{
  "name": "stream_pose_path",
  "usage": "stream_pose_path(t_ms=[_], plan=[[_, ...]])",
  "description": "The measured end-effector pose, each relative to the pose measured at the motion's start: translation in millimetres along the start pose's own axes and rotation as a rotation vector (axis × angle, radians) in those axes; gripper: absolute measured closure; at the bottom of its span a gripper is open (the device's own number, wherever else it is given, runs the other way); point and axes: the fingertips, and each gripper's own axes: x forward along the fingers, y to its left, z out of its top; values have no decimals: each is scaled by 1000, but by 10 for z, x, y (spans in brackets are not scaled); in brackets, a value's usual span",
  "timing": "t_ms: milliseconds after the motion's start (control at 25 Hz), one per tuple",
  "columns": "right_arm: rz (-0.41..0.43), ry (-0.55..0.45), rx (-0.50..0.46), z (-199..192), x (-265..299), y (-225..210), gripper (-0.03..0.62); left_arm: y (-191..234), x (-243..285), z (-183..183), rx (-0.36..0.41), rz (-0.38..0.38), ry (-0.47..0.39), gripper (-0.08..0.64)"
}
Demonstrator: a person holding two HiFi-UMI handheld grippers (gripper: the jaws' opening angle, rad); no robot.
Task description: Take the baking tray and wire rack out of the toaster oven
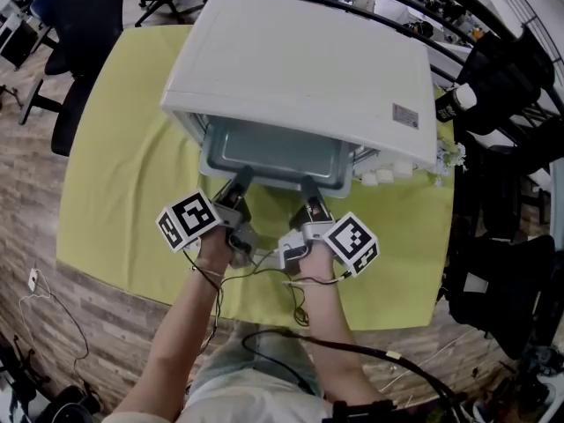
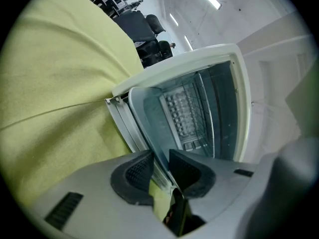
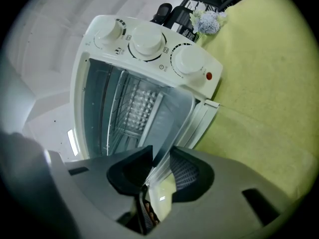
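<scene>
On the yellow-clothed desk (image 1: pixel 123 174), one toaster oven (image 1: pixel 300 69) carries a sticker (image 1: pixel 405 115) too small to read and three knobs (image 3: pixel 147 39) with illegible marks. One baking tray (image 1: pixel 278 152) juts from its mouth toward 6 o'clock. The left tongs (image 1: pixel 243 177) and right tongs (image 1: pixel 308 186) each pinch its front rim. Behind it the interior is dim, and the wire rack cannot be picked out.

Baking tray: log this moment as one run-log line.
baking tray: partly out of toaster oven | left gripper: shut on tray's front edge | right gripper: shut on tray's front edge
</scene>
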Motion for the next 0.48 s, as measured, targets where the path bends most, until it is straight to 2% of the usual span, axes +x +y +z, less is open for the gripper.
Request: stream_pose_path(t_ms=[480], plan=[[3,5,6,-95,-128,-25,492,30,-129,-77,-10,-10,-1,472]])
